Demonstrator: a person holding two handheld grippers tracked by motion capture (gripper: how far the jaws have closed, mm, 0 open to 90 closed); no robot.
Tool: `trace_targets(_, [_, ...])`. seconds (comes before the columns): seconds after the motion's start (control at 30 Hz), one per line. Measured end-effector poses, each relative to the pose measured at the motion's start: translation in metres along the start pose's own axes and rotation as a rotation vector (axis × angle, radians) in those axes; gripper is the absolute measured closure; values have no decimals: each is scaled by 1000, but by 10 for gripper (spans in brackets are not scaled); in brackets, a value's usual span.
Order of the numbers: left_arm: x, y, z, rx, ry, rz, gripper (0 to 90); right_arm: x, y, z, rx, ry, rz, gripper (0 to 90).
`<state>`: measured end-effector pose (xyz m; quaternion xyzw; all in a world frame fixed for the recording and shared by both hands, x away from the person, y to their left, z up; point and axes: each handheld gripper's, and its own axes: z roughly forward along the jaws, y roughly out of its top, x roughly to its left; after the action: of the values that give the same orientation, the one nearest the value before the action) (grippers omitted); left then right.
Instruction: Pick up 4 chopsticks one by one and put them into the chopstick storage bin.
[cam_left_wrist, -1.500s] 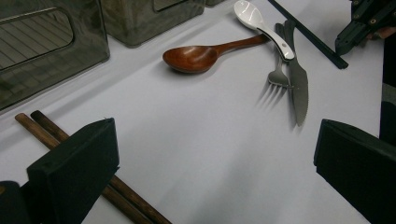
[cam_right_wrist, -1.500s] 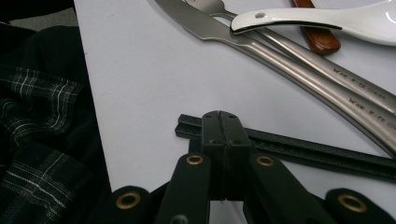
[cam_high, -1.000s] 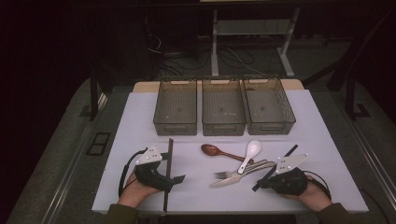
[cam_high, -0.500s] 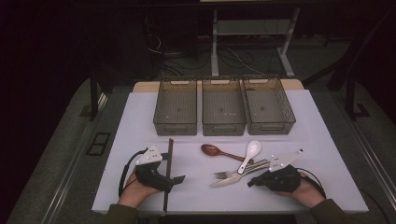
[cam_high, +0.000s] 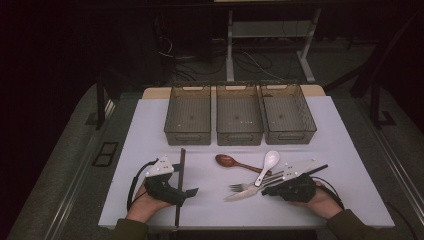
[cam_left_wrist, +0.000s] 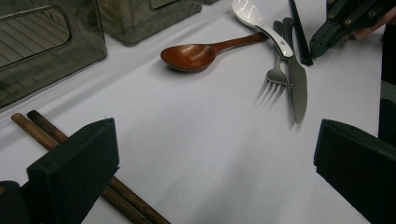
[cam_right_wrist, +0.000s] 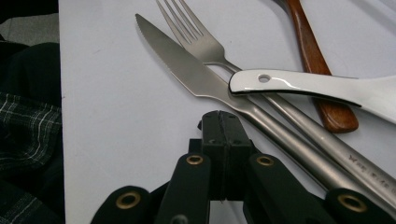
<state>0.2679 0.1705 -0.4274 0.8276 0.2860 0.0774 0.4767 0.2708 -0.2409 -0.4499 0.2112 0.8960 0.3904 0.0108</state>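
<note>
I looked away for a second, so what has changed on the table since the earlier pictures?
The right tool, jaws shut on nothing, has slid leftward up to the knife handle. Nothing was taken hold of or let go. The left tool, chopsticks, fork, both spoons and three bins stayed put.

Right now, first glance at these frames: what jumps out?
The cutlery pile at the table's near middle: a white spoon lying across a metal fork and knife, with a brown wooden spoon just behind. The right gripper, jaws shut, sits at the handle end of that pile. Three see-through bins line the far edge, and dark chopsticks lie by the left gripper, whose jaws stand wide open.
</note>
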Motion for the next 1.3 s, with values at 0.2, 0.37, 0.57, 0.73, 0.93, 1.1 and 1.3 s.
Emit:
trace_targets(0.2, [0,0,0,1,-1,0,0,-1,3,2,1,-2,2,894])
trace_targets(0.37, [0,0,0,2,-1,0,0,-1,4,1,0,-1,0,894])
trace_targets(0.57, [0,0,0,7,0,3,0,-7,4,-21,-49,-27,32,893])
trace_targets(0.73, [0,0,0,9,-1,6,0,-18,-3,-42,-78,-86,79,893])
trace_targets(0.93, [0,-1,0,9,-3,4,0,-34,-13,-65,-79,-172,115,893])
trace_targets(1.1, [0,-1,0,12,-1,4,0,-48,-22,-83,-90,-234,155,893])
trace_targets(1.3, [0,-1,0,11,-3,3,0,-66,-35,-100,-92,-303,203,893])
